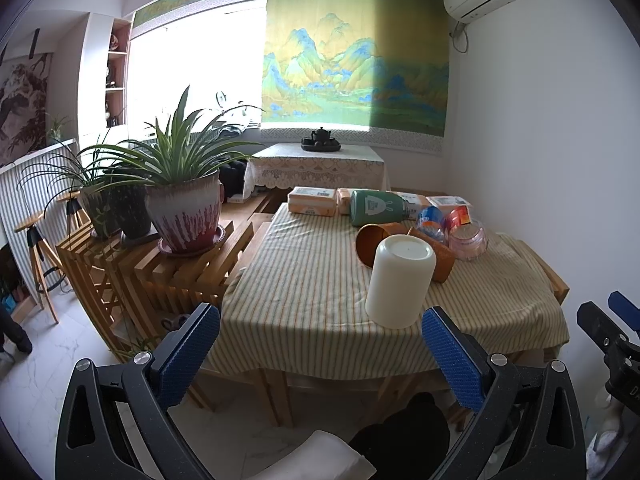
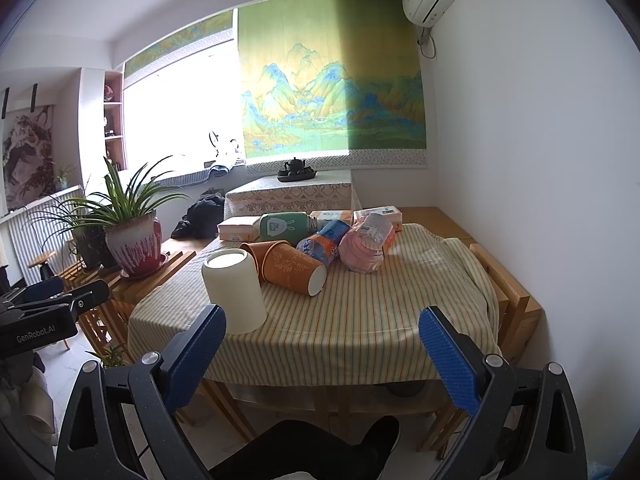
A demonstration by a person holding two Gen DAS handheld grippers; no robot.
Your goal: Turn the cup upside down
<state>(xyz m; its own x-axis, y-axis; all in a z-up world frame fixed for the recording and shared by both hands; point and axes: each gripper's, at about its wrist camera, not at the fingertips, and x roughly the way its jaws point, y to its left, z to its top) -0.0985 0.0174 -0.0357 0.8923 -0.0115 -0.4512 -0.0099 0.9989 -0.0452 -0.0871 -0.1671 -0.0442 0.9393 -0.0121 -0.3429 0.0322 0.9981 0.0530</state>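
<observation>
The white cup (image 1: 400, 280) stands mouth-down on the striped tabletop (image 1: 304, 280), its flat bottom facing up, close to the near edge, so the flip looks done. Just behind it, at about one o'clock, two orange paper cups (image 2: 292, 266) lie on their sides, one touching or nearly touching the white cup. Farther back sit a green bottle (image 1: 378, 208), a blue-wrapped bottle (image 2: 324, 242) and a pink container (image 1: 468, 242), with tissue packs (image 1: 312, 201) along the far edge.

The left hand-held gripper (image 1: 320, 354) has its jaws wide apart and empty, off the near edge, as does the right hand-held gripper (image 2: 322, 354).

The risk, I'd say, is that edge: a brush from either gripper, or a tug on the loose cloth, could tip the light cup to the floor. A rolling orange cup could nudge it too.
</observation>
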